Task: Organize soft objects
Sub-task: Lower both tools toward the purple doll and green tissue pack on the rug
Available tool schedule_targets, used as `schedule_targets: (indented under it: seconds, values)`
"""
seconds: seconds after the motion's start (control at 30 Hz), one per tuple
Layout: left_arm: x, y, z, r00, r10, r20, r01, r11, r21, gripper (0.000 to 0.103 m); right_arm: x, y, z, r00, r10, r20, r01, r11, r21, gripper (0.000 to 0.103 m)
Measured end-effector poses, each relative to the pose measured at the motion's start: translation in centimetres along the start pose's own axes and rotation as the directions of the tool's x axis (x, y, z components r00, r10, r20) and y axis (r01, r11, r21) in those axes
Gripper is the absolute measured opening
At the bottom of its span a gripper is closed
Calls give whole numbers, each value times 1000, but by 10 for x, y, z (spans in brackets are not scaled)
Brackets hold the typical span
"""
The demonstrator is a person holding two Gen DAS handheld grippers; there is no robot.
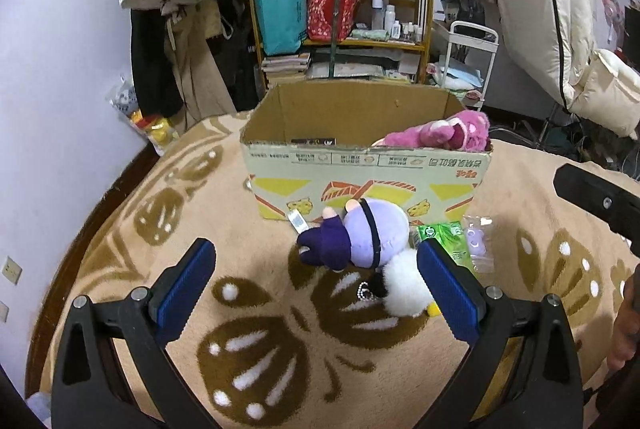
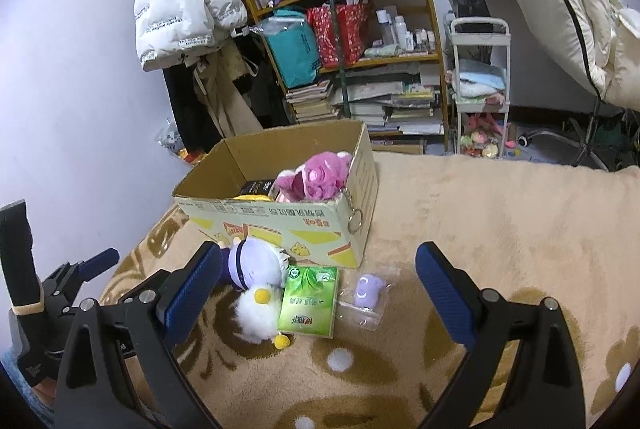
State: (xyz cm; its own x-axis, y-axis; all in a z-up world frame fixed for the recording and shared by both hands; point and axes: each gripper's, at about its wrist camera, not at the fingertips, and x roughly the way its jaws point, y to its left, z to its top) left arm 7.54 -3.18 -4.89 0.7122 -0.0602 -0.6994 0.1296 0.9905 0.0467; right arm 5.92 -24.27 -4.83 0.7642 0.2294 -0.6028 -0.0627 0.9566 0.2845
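Your left gripper (image 1: 316, 271) and right gripper (image 2: 318, 273) both gape wide, grasping nothing. The purple plush (image 1: 360, 235) lies on the blanket (image 1: 248, 213) against the cardboard box's (image 1: 360, 173) front wall; a pink plush (image 1: 448, 131) sits in its right corner.

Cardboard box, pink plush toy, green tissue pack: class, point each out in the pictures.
cardboard box (image 2: 256, 221): right wrist view, printed front wall.
pink plush toy (image 2: 316, 177): right wrist view, its face.
green tissue pack (image 2: 310, 303): right wrist view, wrapper's middle.

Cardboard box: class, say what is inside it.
Inside the cardboard box lie a pink plush toy, something yellow and a dark packet. The near wall hides the bottom.
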Motion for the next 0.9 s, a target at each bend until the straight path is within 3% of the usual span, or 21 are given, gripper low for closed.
schedule_targets:
  seconds: [0.27, 0.9]
  values:
    - [20, -12, -4, 999, 15, -47, -12, 999, 52, 100, 17, -5, -2, 998, -47, -40, 46, 999, -12, 102]
    - [69, -43, -3, 986, -55, -154, 72, 992, 107, 100, 63, -12, -7, 989, -10, -150, 15, 999, 30, 102]
